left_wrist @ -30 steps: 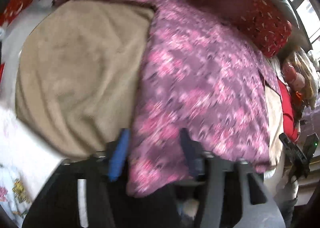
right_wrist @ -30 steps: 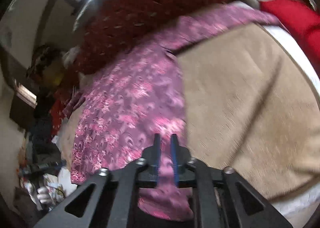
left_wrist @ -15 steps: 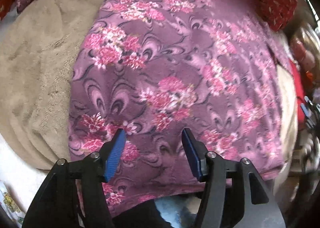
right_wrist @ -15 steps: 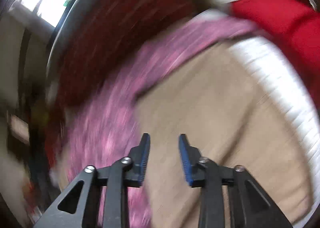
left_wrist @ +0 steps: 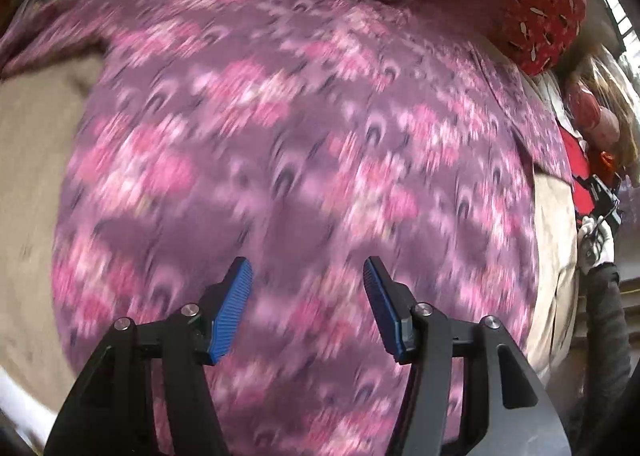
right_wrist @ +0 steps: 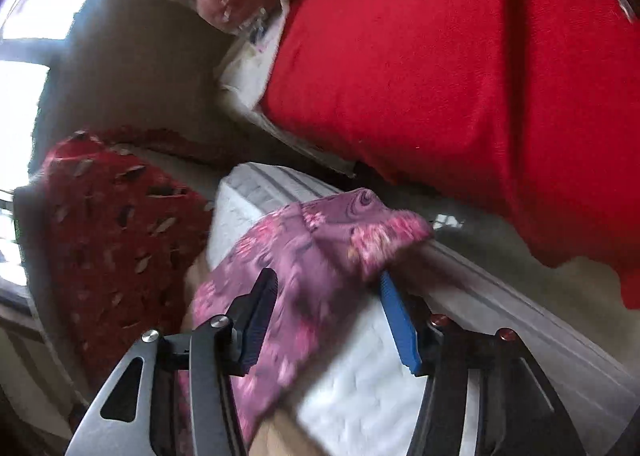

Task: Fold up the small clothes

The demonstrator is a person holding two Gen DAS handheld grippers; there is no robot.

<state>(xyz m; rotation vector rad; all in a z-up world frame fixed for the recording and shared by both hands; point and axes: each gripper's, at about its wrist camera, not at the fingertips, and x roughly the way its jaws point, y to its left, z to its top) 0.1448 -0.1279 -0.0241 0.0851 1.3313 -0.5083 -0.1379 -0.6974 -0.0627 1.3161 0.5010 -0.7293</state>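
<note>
Purple cloth with pink flowers (left_wrist: 304, 144) lies spread flat on the beige blanket (left_wrist: 36, 160). My left claw (left_wrist: 307, 276) hangs over it, jaws apart, nothing held. At my right claw (right_wrist: 328, 284) the jaws have just been opening, and a corner of this cloth lies loose between them, on the white mattress (right_wrist: 360, 388). A red cloth (right_wrist: 460, 68) is at one o'clock there.

**Item count, both wrist views**

You have one purple floral garment (left_wrist: 304, 144), one tan blanket (left_wrist: 32, 160), one dark red patterned cushion (right_wrist: 116, 232), one plain red cloth (right_wrist: 460, 68), one white quilted mattress (right_wrist: 360, 388), and two grippers: left (left_wrist: 308, 268), right (right_wrist: 328, 276).
</note>
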